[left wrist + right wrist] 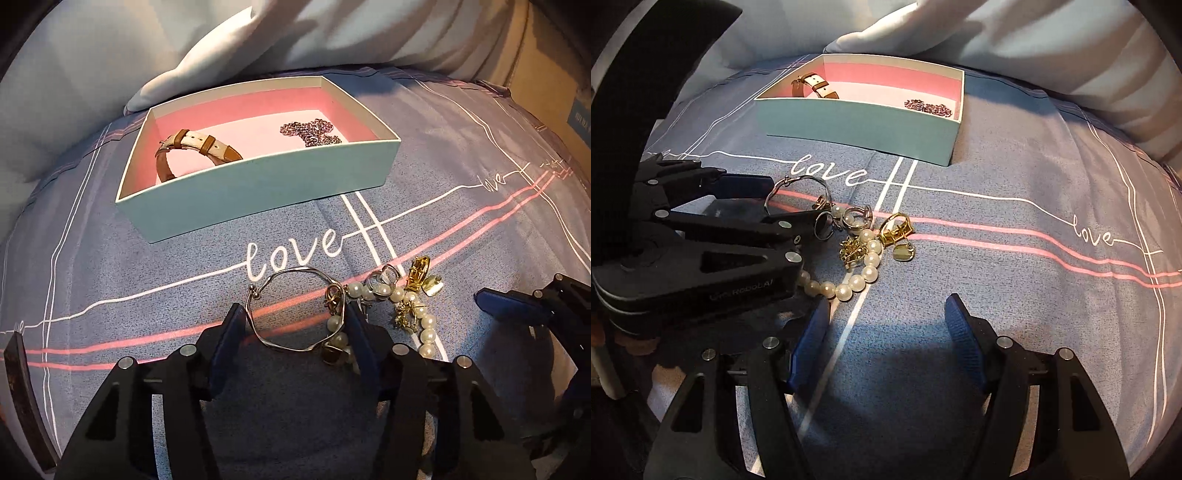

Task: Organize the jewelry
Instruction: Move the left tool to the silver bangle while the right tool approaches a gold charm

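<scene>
Black fingers with blue pads fill the foreground of both wrist views. On the left gripper point(295, 325) the jaws are seen about half open, set either side of a silver bangle point(295, 308); whether the pads press it cannot be told. The right gripper point(886, 321) is held partly open with nothing between its jaws, over bare sheet point(1015, 258). Beside the bangle, a pearl strand point(864, 266), rings point(855, 219) and gold charms point(899, 230) are heaped together. "love" is printed in white script along the sheet's lines, and "RobotAI" can be partly read on the left gripper's body. Further back, a teal box point(258, 192) with pink lining holds a strap point(195, 147) and a chain point(310, 133).
</scene>
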Demonstrator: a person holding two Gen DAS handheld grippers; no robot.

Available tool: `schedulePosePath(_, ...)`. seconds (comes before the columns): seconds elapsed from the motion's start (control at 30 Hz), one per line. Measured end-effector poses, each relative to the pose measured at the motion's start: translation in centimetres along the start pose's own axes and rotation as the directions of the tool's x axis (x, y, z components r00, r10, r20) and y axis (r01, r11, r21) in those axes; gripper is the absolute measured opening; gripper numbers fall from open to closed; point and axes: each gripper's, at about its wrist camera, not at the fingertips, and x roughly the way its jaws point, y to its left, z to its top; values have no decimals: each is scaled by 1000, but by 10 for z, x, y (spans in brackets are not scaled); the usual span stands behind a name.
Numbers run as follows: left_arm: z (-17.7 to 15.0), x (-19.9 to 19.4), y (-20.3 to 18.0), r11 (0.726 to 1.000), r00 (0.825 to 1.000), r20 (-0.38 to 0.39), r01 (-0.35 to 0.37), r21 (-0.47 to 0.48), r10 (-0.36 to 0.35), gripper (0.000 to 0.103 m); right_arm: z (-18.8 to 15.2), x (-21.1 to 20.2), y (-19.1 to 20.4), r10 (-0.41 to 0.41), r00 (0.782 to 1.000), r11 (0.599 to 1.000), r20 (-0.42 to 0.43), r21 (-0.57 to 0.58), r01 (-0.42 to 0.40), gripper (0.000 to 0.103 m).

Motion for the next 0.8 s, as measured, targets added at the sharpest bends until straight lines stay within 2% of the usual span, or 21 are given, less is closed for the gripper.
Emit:
schedulePosePath(0.1, -1, -4, 6, 999, 1000, 7, 28, -30, -28, 54, 3, -4, 3, 36, 999, 999, 11, 21, -36, 65)
schedulePosePath(0.3, -4, -11, 19, 996, 999, 12, 30, -79, -29, 54, 7, -7, 2, 78, 997, 996, 21, 51, -79, 65)
schedulePosePath(0.4, -5, -20, 26, 994, 998, 30, 57, -98, -54, 54, 10, -7, 4, 80, 996, 995, 35, 56, -82, 65)
schedulePosePath(0.5, -7, -25, 30, 995, 999, 39, 30, -100, -26, 54, 11, -10, 1, 65, 996, 995, 56, 68, -69, 65)
schedulePosePath(0.67, -10, -29, 37, 992, 999, 44, 32, -121, -27, 54, 14, -2, -20, 62, 997, 992, 37, 110, -65, 50)
schedulePosePath(0.8, -12, -28, 36, 993, 999, 38, 22, -118, -18, 54, 19, 6, -23, 49, 998, 994, 29, 97, -52, 42)
